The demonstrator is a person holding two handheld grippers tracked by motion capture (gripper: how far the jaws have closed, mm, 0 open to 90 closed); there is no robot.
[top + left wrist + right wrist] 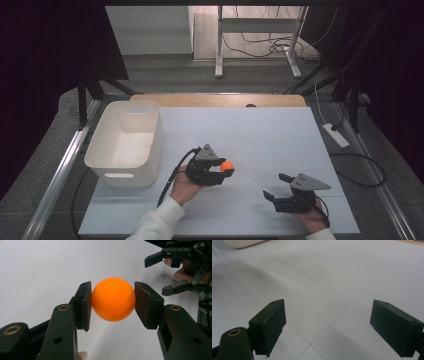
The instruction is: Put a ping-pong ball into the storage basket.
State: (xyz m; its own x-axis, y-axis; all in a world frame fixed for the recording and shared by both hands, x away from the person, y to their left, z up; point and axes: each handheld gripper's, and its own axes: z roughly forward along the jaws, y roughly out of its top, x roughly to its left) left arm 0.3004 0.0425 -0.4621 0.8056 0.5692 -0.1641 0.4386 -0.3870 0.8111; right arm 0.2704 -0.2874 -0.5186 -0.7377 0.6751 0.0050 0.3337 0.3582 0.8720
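Ball: orange ball [113,299] clenched in left tool [223,167], lifted over white surface [260,135], centre.
Right tool [276,187]: released, jaws spread, near right.
Bin: white bin [125,142], far left.

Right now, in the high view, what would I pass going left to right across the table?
White bin → left tongs gripping the orange ball → right tongs, open with nothing between them.
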